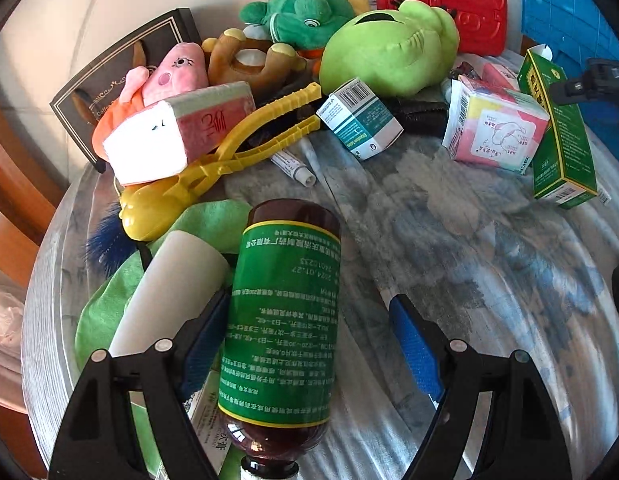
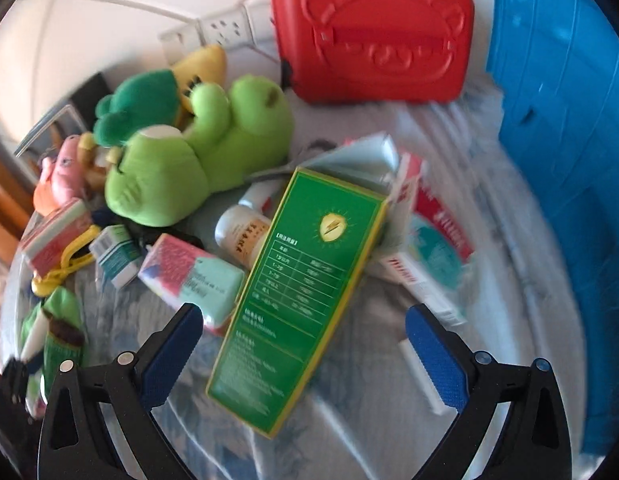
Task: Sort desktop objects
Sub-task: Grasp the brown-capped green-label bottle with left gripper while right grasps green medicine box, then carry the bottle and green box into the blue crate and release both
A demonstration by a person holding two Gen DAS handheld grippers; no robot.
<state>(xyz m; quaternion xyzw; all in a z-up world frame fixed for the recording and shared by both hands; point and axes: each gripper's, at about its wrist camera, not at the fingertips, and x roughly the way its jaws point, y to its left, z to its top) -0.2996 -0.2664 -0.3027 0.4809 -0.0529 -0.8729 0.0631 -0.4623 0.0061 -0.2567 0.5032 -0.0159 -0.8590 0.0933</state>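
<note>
In the left wrist view a brown medicine bottle (image 1: 281, 312) with a green label lies on the cloth-covered table (image 1: 469, 248), its cap toward the camera. My left gripper (image 1: 311, 304) stands open around it. The left pad (image 1: 205, 340) is close beside the bottle and the right pad (image 1: 417, 348) is well apart from it. In the blurred right wrist view a long green medicine box (image 2: 301, 280) lies between the fingers of my right gripper (image 2: 303, 312). That gripper is open, with wide gaps on both sides of the box.
Plush toys (image 1: 389, 52), a yellow plastic clamp (image 1: 245, 148), tissue packs (image 1: 493, 128), small medicine boxes (image 1: 357, 120) and a white bottle (image 2: 239, 232) crowd the table. A red case (image 2: 373, 32) stands at the back and a blue basket (image 2: 569, 160) at the right. A rolled paper and green cloth (image 1: 177, 280) lie left of the bottle.
</note>
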